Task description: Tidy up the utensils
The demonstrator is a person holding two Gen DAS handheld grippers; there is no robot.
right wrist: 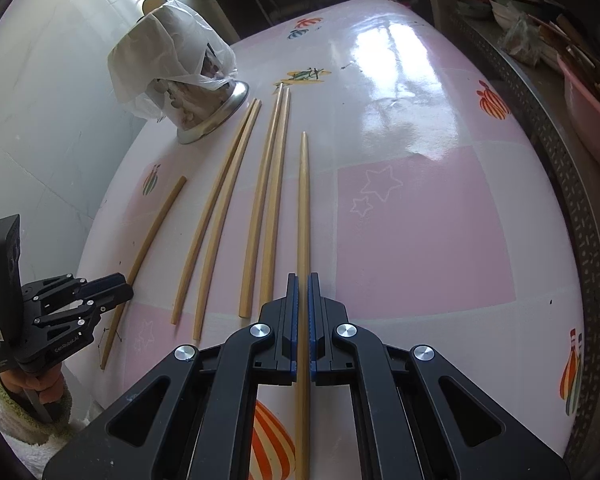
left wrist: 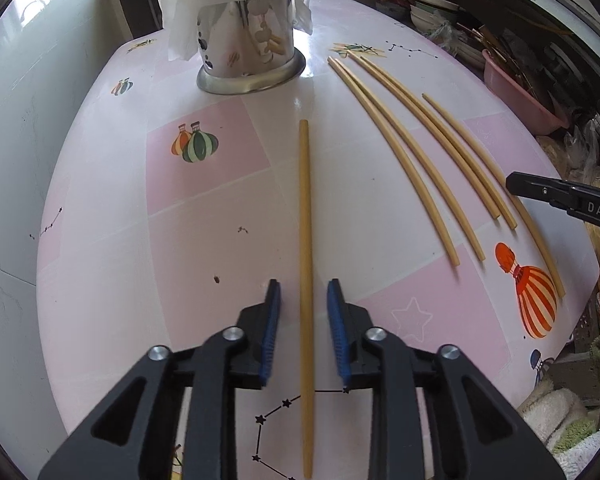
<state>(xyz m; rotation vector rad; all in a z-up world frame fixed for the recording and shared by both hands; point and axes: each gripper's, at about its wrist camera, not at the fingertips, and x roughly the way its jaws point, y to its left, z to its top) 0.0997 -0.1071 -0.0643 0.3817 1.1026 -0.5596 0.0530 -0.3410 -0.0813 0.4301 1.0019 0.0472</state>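
Observation:
One pale wooden chopstick [left wrist: 305, 216] lies lengthwise on the pink balloon-print table [left wrist: 204, 208]. My left gripper [left wrist: 304, 292] stands open astride it, and the blue pads [left wrist: 274, 320] leave a gap on each side. Further right, two pairs of chopsticks [left wrist: 428, 152] lie side by side. My right gripper [right wrist: 303, 280] is shut on a further chopstick [right wrist: 303, 208] that points away along the table; whether it rests on the table I cannot tell. In the right wrist view the left gripper [right wrist: 120, 288] sits over the lone chopstick [right wrist: 152, 240]. A shiny metal holder [left wrist: 248, 64] draped in white plastic stands at the far end.
A grey tiled wall [left wrist: 20, 140] runs along the table's left edge. Beyond the right edge stand a pink basin [left wrist: 520, 96] and shelves crowded with bowls [left wrist: 432, 8]. A white and green fluffy sleeve [right wrist: 20, 432] covers the hand on the left gripper.

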